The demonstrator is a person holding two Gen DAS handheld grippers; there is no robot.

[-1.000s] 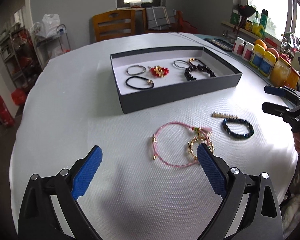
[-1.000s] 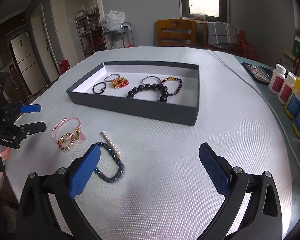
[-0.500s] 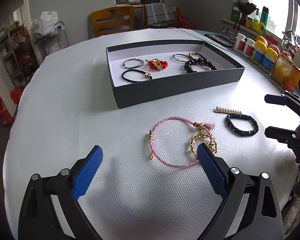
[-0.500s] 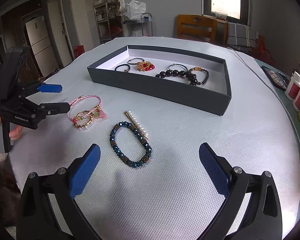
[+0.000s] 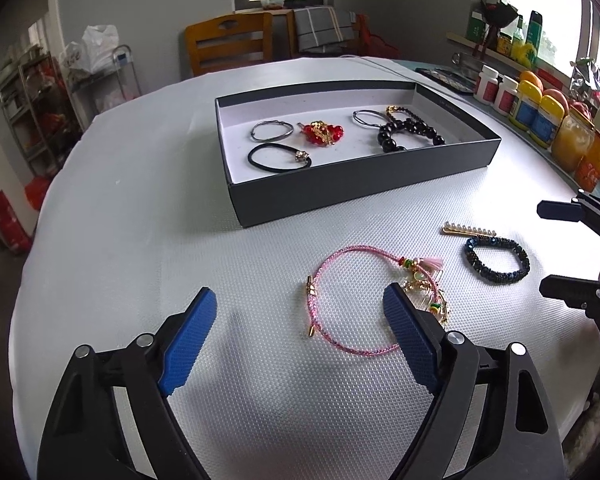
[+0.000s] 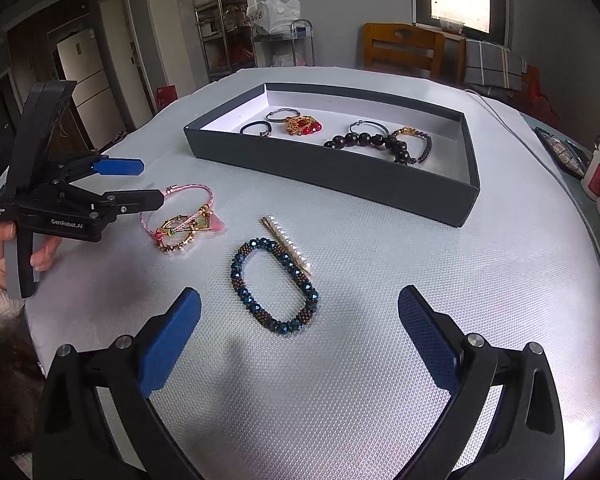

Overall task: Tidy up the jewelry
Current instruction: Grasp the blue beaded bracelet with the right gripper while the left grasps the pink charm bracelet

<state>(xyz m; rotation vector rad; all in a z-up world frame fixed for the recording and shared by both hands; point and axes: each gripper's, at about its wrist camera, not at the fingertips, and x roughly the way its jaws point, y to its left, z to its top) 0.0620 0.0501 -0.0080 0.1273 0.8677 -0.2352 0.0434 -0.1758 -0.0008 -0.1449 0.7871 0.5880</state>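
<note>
Left claw: our left claw [image 5: 300, 312] tilts down over the tabletop [image 5: 140, 220], jaws wide but closing in; part of the pink cord bracelet [image 5: 340, 300] lies in the gap between them, and we see no pad pressing on it.
Left hand: in the right wrist view we see the person's hand [image 6: 4, 248] wrapped round the grip of the left claw, whose tips hang just above the pink cord bracelet.
Right claw: our right claw [image 6: 300, 312] also tilts down, jaws spread, nothing pinched; the dark blue beaded bracelet [image 6: 274, 286] lies on the tabletop just ahead of its tips.
Loose on the tabletop: beside the pink cord bracelet a gold charm bracelet [image 6: 176, 234] overlaps it; a pearl hair clip [image 6: 290, 246] touches the blue beaded bracelet. All lie outside the box, on the near side.
Box: a shallow dark grey box [image 5: 340, 188] with a white floor sits further back on the tabletop.
Box contents: we count a thin silver ring [image 5: 271, 130], a black hair tie [image 5: 278, 158], a red and gold ornament [image 5: 320, 133], a second silver ring [image 5: 366, 117], a string of large black beads [image 5: 408, 134] and a small dark-and-gold beaded bracelet [image 6: 418, 142].
</note>
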